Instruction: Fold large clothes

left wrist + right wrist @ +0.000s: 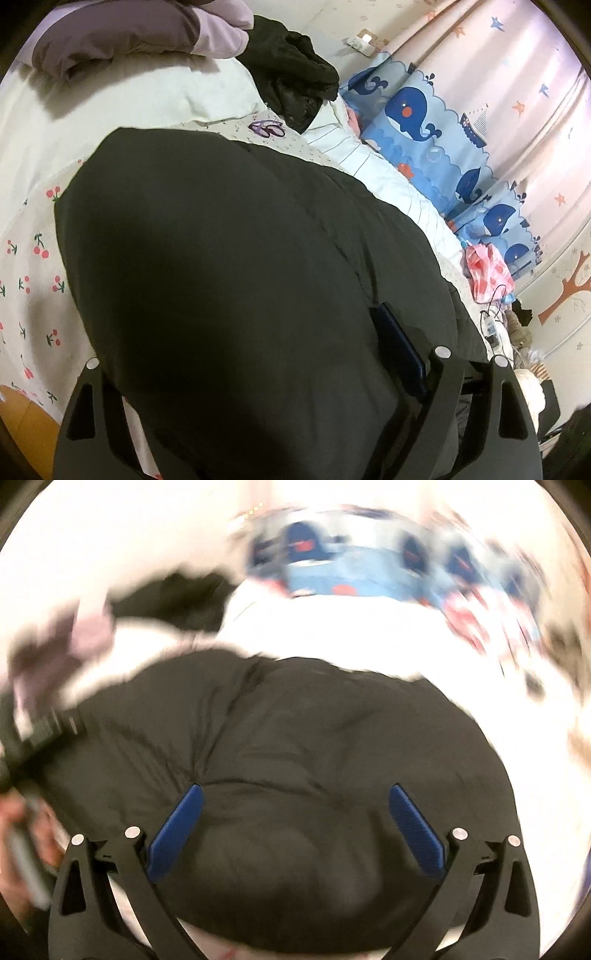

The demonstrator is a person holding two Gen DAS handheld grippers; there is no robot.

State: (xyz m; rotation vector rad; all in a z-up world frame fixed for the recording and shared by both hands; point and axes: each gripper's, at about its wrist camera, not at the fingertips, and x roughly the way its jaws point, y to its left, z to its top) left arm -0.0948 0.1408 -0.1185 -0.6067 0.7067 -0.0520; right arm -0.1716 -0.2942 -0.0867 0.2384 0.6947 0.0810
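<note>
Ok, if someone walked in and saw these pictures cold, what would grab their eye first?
First the big black puffy coat, spread across the cherry-print bed sheet and filling the middle of both views. Next the bright blue whale curtain along the far side of the bed. Then the right tongs, wide open over the coat with nothing between them, in a badly blurred view.
</note>
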